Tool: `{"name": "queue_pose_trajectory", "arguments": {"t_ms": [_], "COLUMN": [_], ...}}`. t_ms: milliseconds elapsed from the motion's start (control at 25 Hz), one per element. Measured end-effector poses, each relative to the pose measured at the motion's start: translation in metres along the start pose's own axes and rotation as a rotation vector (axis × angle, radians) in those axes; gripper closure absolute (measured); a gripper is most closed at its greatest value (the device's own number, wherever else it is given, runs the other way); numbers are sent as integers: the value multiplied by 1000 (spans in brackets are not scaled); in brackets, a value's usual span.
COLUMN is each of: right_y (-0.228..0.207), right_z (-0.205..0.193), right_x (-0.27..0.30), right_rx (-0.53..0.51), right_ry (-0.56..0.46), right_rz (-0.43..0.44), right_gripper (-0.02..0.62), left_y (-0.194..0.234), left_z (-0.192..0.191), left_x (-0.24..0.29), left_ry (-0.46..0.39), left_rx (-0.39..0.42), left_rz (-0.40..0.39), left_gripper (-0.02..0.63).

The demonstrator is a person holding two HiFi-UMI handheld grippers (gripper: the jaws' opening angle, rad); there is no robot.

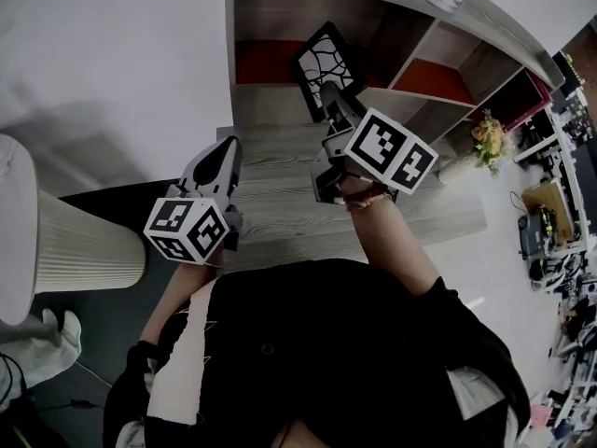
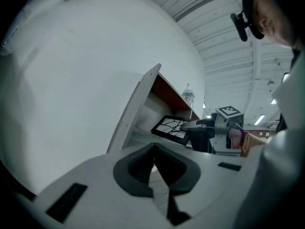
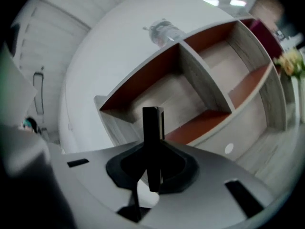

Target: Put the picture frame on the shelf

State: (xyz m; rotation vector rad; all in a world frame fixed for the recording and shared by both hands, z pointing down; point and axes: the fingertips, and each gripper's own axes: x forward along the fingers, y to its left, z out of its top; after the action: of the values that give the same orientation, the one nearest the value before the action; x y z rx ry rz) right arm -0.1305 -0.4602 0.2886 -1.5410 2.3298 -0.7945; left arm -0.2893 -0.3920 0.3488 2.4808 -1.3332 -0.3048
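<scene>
Picture frame (image 1: 326, 59) is pinched edge-on in the right gripper (image 1: 333, 96), jaws almost together on its thin side. It's tilted and sits right by the shelf (image 1: 280, 203), at the end compartment with the red back. Left gripper (image 1: 227, 152) hangs beside it, jaws closed up, nothing in them.

Shelf (image 1: 280, 185), as I am looking down on it: wood-grain boards are stepping up towards the wall, and upright panels are dividing the unit into open compartments (image 3: 209, 80) backed in red-brown. A clear bottle (image 3: 164, 32) is standing on the top board, above a divider. Flowers (image 1: 485, 138) are showing just beside the shelf's right end; what is bearing them I cannot tell. To my left, a white ribbed cylinder (image 1: 84, 241) is standing on the dark floor (image 1: 112, 315).
</scene>
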Motion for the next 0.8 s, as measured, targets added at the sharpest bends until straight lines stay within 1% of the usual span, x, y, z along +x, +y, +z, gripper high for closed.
{"name": "queue_pose_trajectory", "arguments": {"t_ms": [120, 200, 280, 440, 600, 800], "right_y": [-12, -17, -21, -27, -32, -41], "right_z": [-1, -3, -5, -8, -8, -9], "right_x": [-1, -2, -1, 4, 13, 26], "right_rx": [284, 417, 518, 646, 745, 892], "right_ry": [-13, -29, -49, -66, -69, -80], "right_rz": [22, 30, 37, 40, 36, 17], "right_gripper": [551, 551, 551, 551, 551, 550], "left_y": [-2, -2, 0, -3, 3, 5], "left_z": [-1, -2, -3, -5, 2, 9], "left_x": [0, -2, -2, 1, 5, 9], "left_ry": [5, 5, 4, 3, -24, -23], "left_rx": [2, 1, -5, 1, 17, 24], "left_rz": [-7, -3, 3, 12, 59, 89], "left_gripper": [594, 594, 594, 595, 594, 594]}}
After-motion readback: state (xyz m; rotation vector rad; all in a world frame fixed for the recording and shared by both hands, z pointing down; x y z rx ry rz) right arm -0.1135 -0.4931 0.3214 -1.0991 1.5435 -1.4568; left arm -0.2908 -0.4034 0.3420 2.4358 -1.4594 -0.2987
